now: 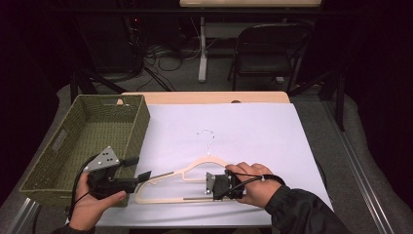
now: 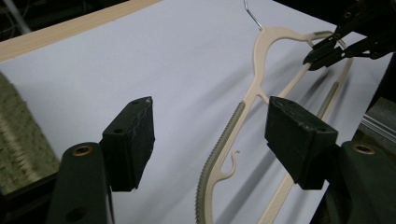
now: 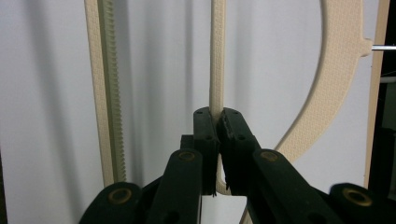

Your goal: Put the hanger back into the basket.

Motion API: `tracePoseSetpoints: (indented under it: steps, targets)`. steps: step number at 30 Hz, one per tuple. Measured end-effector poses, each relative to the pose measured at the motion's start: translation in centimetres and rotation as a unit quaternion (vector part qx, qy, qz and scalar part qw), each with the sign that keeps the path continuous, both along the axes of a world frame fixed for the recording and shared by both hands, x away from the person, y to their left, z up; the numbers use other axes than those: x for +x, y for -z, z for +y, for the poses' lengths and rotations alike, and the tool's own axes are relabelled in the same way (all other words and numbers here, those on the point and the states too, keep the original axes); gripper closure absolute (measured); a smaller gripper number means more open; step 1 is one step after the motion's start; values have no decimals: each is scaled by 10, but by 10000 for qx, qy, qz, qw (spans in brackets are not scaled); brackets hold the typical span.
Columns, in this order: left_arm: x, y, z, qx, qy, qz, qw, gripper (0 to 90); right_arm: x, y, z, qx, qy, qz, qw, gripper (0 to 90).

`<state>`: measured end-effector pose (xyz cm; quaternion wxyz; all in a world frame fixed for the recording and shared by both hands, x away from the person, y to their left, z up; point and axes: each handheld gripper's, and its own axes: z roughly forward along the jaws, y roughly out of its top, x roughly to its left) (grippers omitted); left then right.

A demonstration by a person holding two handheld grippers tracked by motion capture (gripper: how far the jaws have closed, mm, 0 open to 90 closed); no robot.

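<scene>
Cream hanger [image 1: 195,170] between 2 grippers

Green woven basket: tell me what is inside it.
The basket looks empty in the high view: bare woven floor and inner walls. The left gripper and its grey plate cover the basket's near right corner, so that bit can't be checked.

Basket [image 1: 127,127] left of hanger [image 1: 195,168] on sheet [image 1: 253,131].

Left edge: woven basket [image 1: 124,127] wall stands just beside left gripper [image 1: 141,168].
Far half: white sheet [image 1: 253,126] bare past hanger [image 1: 195,168] hook.
Right: sheet open beyond right gripper [image 1: 210,184].
</scene>
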<state>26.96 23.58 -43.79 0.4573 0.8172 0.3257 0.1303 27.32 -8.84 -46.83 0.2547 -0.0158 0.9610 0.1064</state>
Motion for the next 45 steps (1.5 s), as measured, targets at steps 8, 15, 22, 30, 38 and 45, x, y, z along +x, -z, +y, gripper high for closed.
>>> tracePoseSetpoints:
  steps: [8, 15, 22, 30, 38, 45]
  targets:
    - [17, 7, -24, -38, 369, 444, 9983, 360, -4, 0, 0, -68, -96, -100, 9999, 857]
    - [34, 19, -41, 37, 747, 905, 9931, 410, -6, 1, 1, -103, -190, -189, 9996, 857]
    - [43, 25, -50, -63, 948, 1206, 9881, 423, -8, 2, 2, -133, -253, -234, 9993, 857]
    - [47, 29, -58, 87, 1200, 1411, 9827, 453, -9, 3, 3, -139, -263, -263, 9992, 857]
    - [53, 35, -66, 245, 1306, 1579, 9785, 465, -9, 3, 3, -174, -322, -313, 9988, 857]
    - [55, 41, -71, 257, 1461, 1741, 9735, 471, -9, 4, 3, -191, -360, -320, 9987, 857]
